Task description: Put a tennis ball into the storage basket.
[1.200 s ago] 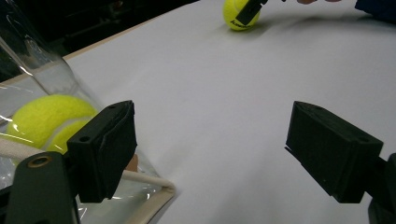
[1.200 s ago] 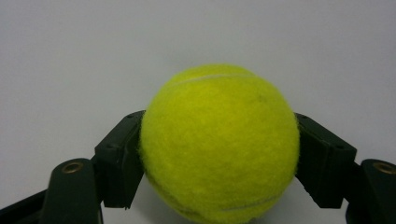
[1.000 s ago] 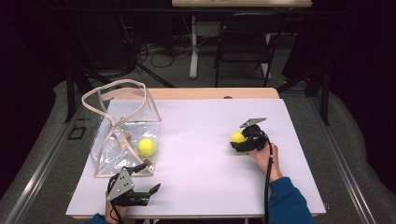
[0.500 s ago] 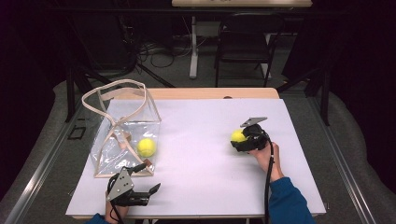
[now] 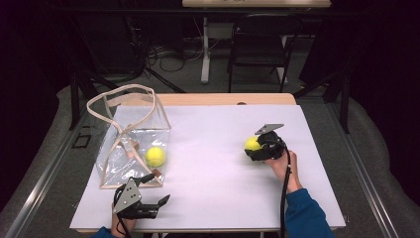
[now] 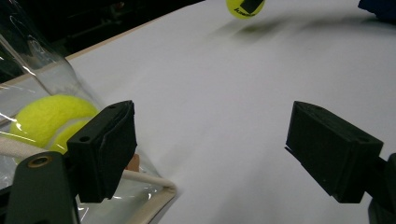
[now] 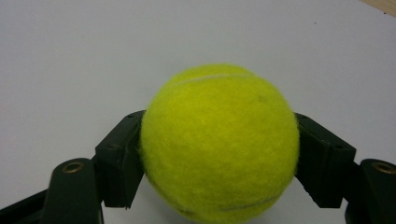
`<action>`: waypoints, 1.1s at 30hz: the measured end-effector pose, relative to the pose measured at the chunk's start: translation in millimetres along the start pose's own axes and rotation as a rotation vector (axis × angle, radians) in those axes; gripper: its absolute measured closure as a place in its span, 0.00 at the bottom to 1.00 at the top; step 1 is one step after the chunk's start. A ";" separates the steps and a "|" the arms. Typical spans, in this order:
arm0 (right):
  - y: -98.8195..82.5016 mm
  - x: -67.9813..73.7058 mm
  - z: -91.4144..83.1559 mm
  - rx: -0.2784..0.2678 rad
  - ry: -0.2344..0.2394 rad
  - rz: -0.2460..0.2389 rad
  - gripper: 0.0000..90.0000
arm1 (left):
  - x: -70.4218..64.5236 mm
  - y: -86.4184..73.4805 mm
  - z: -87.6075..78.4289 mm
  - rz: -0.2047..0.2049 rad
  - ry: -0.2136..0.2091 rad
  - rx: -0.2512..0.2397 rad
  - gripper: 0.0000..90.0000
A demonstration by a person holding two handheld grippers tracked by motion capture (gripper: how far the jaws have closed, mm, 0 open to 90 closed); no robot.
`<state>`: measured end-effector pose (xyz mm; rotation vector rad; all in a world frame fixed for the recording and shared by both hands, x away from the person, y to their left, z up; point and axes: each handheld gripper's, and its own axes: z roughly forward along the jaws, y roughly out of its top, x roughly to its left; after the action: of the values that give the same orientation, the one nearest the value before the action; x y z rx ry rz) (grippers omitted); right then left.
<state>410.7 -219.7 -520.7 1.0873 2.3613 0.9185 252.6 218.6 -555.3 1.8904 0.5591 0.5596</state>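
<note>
High view shows the right gripper (image 5: pixel 253 147) at the white desk's (image 5: pixel 218 148) right side, fingers clamped on a yellow felt tennis ball (image 5: pixel 252 143), while the left gripper (image 5: pixel 159 197), fingers spread and holding nothing, rests near the clear plastic bag (image 5: pixel 130 148).

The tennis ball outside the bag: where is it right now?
In the high view, the tennis ball sits right of centre on the white table, clamped in the right gripper.

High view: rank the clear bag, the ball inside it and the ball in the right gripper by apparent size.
1. clear bag
2. The ball inside it and the gripped ball, partly hidden, cannot be ranked.
</note>
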 end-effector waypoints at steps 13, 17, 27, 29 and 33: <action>4.0 4.3 -7.2 -0.005 -0.001 -0.014 0.29 | -0.1 0.0 -0.3 0.001 0.002 0.001 0.18; 4.8 5.7 -8.0 -0.003 -0.004 -0.024 0.29 | -0.3 0.2 -0.1 0.002 0.000 0.002 0.18; 8.3 9.7 -13.0 -0.026 0.000 -0.026 0.29 | -0.7 0.3 -0.3 0.001 0.001 -0.001 0.18; 9.2 10.8 -14.5 -0.030 0.001 -0.029 0.29 | -0.9 0.3 -0.4 0.001 0.002 -0.002 0.18; 11.1 11.7 -18.5 -0.039 -0.002 -0.034 0.29 | -0.9 0.4 -0.8 0.004 0.003 -0.006 0.18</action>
<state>398.5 -212.7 -500.6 1.0301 2.3435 0.9470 251.5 218.4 -554.8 1.8854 0.5550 0.5668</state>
